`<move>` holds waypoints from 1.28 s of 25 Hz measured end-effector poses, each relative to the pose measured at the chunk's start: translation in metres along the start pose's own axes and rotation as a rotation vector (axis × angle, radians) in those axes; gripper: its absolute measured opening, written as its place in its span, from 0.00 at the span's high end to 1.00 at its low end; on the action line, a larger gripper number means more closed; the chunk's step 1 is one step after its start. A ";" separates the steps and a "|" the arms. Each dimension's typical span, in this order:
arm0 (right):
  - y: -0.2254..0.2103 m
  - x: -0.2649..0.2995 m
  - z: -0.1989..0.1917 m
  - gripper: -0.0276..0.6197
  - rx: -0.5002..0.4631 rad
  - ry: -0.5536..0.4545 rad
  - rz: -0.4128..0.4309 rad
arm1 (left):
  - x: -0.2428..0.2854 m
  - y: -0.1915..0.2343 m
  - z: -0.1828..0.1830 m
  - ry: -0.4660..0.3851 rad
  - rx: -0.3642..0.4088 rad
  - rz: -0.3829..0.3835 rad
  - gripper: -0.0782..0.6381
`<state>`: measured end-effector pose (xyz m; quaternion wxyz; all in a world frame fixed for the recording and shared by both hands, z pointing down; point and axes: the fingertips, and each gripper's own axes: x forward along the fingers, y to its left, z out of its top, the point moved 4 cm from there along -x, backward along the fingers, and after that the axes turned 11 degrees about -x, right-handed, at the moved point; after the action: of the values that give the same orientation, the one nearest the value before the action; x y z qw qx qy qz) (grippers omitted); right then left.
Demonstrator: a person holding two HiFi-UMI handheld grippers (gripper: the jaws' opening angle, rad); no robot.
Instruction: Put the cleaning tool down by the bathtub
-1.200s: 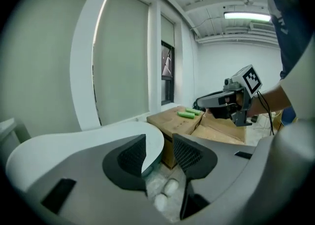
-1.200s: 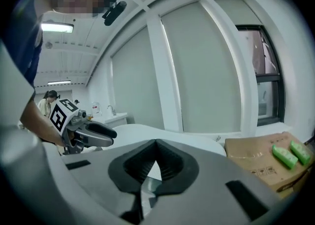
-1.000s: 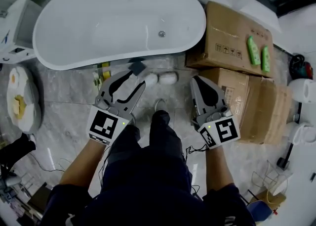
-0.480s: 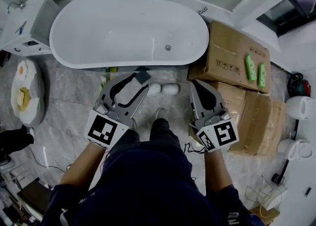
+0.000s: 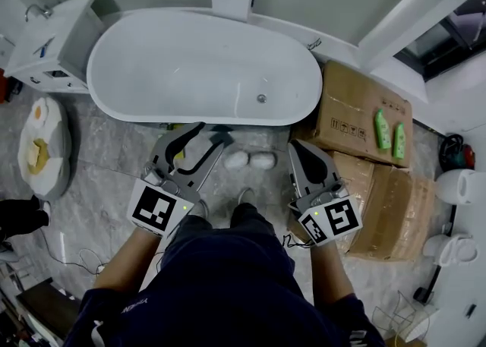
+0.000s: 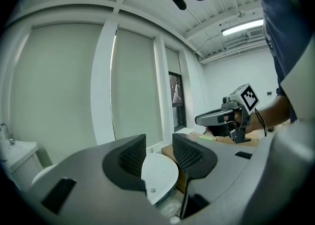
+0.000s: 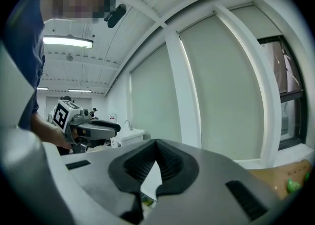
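- Left tongs stand apart with nothing between them; right tongs are pressed together, empty.
- Dark squarish piece, possibly the cleaning tool, lies on the floor beside the white bathtub.

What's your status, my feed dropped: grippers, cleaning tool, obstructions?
Left gripper open, empty; right gripper shut, empty. Cleaning tool in neither gripper. Bathtub ahead; two white objects on floor before it.

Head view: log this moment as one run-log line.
left claw open, empty | right claw shut, empty | bathtub ahead of both claws | cardboard boxes right of bathtub
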<state>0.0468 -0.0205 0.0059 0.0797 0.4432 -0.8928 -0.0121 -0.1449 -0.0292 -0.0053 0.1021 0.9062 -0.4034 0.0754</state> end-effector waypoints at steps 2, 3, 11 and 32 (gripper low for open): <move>-0.001 0.005 0.002 0.95 0.005 -0.006 0.007 | 0.001 0.004 0.001 0.002 0.003 0.008 0.63; -0.002 0.008 0.003 0.95 0.005 -0.008 0.011 | 0.002 0.006 0.002 0.002 0.006 0.009 0.63; -0.002 0.025 0.010 0.95 -0.005 -0.012 0.041 | 0.009 0.015 0.008 -0.007 -0.006 0.014 0.63; 0.001 0.035 0.018 0.95 -0.021 -0.031 0.076 | 0.012 0.006 0.010 -0.042 -0.008 0.025 0.80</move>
<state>0.0224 -0.0486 -0.0069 0.0709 0.4077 -0.9100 -0.0255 -0.1409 -0.0444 -0.0116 0.0961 0.9022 -0.4168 0.0559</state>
